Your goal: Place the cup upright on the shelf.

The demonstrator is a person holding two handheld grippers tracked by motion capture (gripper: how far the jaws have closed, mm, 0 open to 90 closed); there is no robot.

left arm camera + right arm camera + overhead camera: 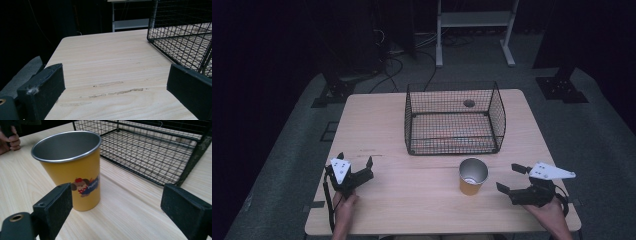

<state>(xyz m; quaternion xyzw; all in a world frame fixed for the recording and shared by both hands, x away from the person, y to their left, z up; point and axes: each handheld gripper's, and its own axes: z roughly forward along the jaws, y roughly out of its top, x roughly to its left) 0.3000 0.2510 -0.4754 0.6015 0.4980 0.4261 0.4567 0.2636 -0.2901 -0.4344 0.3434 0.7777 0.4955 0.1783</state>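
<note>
Fingers (53, 212) apart by one yellow cup (72, 170), one wire basket (454, 119)

A pale wooden table (377, 130) carries a wire basket (454, 118) and a yellow cup (473, 176).

Yellow cup (75, 172) — silver inside, cartoon dog print; black wire basket (454, 119) — pale wood table (412, 195)

Dim room: light falls from overhead onto the bench (432, 200), leaving everything from 9 through 12 to 3 o'clock almost black. Shadows are soft, glare is faint. Both gripper views look slightly soft, blurring toward 6 o'clock.
</note>
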